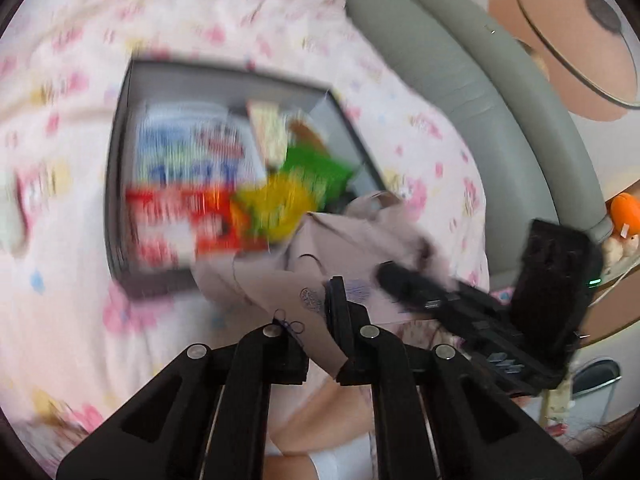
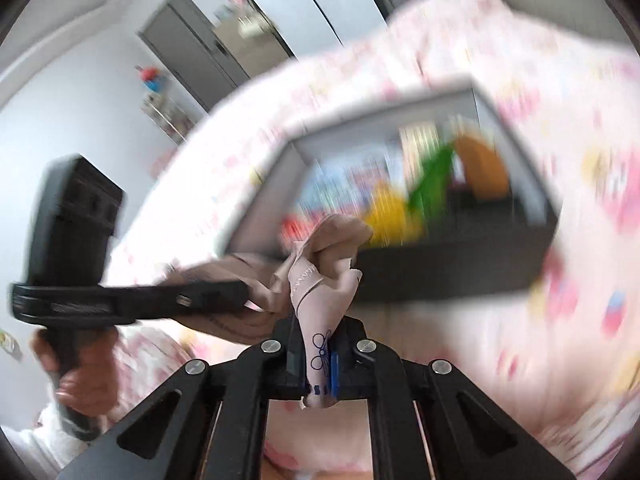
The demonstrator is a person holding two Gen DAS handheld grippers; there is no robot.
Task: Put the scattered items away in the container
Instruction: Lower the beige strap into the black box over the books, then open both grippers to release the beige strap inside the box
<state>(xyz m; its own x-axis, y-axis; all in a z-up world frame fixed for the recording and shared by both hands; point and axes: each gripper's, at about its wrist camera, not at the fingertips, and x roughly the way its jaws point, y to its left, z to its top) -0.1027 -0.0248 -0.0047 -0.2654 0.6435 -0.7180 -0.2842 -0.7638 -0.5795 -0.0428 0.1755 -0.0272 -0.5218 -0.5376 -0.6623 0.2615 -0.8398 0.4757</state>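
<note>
A dark grey open box (image 1: 120,184) lies on a pink flowered bedsheet, also in the right wrist view (image 2: 440,276). It holds a blue-white packet (image 1: 188,148), a red packet (image 1: 176,216), yellow (image 1: 276,200) and green (image 1: 316,168) bags. A beige cloth bag (image 1: 320,256) hangs over the box's near corner. My left gripper (image 1: 316,320) is shut on its lower edge. My right gripper (image 2: 320,352) is shut on another part of the cloth bag (image 2: 320,280). The right gripper also shows in the left wrist view (image 1: 404,280). Both views are blurred.
The flowered bedsheet (image 1: 200,16) covers the bed around the box. A grey padded headboard (image 1: 460,80) curves at the right. A shelf with toys (image 2: 168,108) and a grey door (image 2: 192,40) stand by the far wall.
</note>
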